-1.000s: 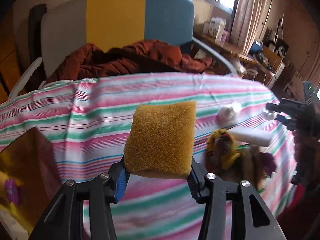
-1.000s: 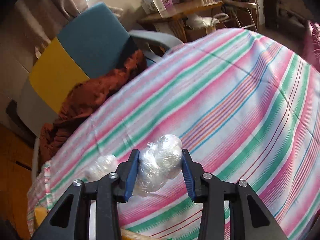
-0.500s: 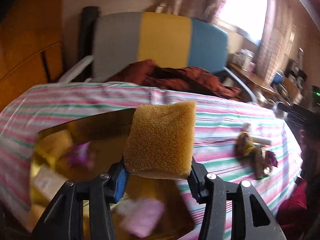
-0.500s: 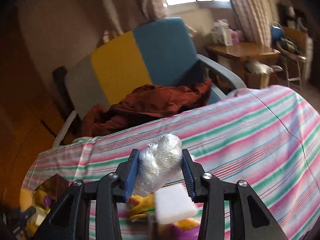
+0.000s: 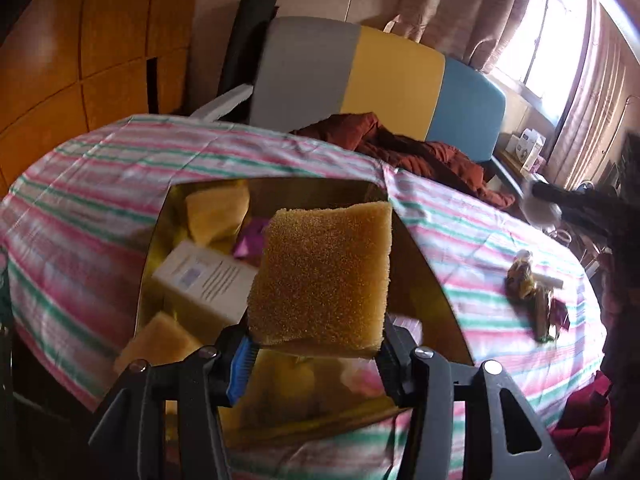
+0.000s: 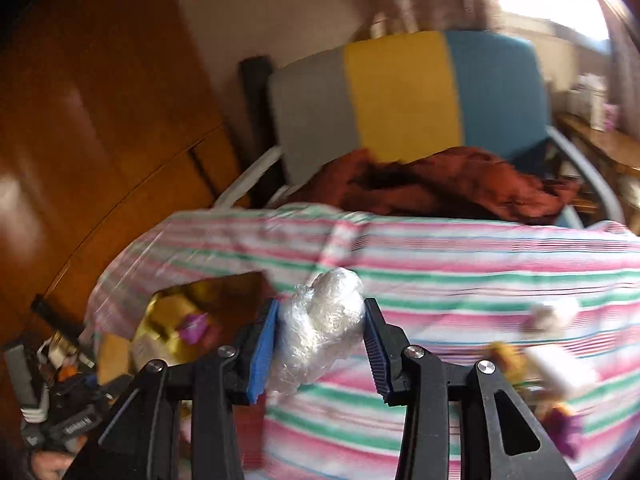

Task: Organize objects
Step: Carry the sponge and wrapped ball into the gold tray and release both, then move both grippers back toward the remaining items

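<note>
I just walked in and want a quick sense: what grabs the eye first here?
The yellow sponge pinched in the left hand-held gripper, above a gold box of sponges. Next, the crumpled plastic wrap clamped in the right hand-held gripper, over the striped tablecloth.

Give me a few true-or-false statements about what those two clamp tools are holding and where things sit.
1. The left gripper grips a yellow sponge. True.
2. The right gripper is empty. False: it clamps a wad of clear plastic wrap.
3. The gold box already holds a white carton. True.
4. The tablecloth is plain blue. False: it is striped pink, green and white.
</note>
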`<action>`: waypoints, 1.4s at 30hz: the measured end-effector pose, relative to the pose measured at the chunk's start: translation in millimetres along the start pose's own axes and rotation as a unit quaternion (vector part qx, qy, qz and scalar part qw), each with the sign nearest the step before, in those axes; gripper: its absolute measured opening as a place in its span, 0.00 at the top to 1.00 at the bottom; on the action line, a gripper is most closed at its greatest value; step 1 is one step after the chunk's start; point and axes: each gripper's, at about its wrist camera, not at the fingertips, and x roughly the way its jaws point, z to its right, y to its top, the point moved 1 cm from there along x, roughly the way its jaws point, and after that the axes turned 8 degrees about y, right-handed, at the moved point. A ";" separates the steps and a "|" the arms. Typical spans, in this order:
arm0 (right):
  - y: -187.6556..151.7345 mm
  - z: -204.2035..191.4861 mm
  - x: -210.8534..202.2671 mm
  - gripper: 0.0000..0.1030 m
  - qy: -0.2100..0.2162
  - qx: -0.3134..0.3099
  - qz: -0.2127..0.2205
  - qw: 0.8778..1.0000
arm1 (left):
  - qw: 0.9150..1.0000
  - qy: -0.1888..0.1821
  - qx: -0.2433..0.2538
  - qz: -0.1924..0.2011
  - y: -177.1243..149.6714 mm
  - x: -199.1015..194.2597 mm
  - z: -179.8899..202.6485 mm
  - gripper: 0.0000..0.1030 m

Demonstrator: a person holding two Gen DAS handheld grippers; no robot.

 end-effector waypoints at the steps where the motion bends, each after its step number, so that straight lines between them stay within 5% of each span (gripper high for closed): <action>1: -1.8 -10.3 11.0 0.59 0.011 -0.003 -0.008 1.000 | 1.000 0.001 -0.004 -0.005 -4.2 0.8 -3.5 0.49; 6: -3.7 -58.0 58.6 0.58 0.045 -0.016 -0.040 0.998 | 0.999 0.008 -0.021 -0.032 -19.3 10.7 -17.4 0.45; 11: -8.5 -91.8 88.6 0.38 0.050 -0.030 -0.065 0.996 | 0.999 0.014 -0.029 -0.031 -23.6 10.1 -24.2 0.34; 24: -27.8 -100.9 62.8 0.00 0.009 -0.017 -0.061 0.998 | 0.998 0.057 -0.017 0.030 -1.4 -20.2 -29.8 0.28; 42: -66.5 -118.8 27.3 0.00 -0.096 -0.081 -0.019 0.992 | 0.996 0.061 -0.012 0.059 -3.4 -42.9 -19.8 0.28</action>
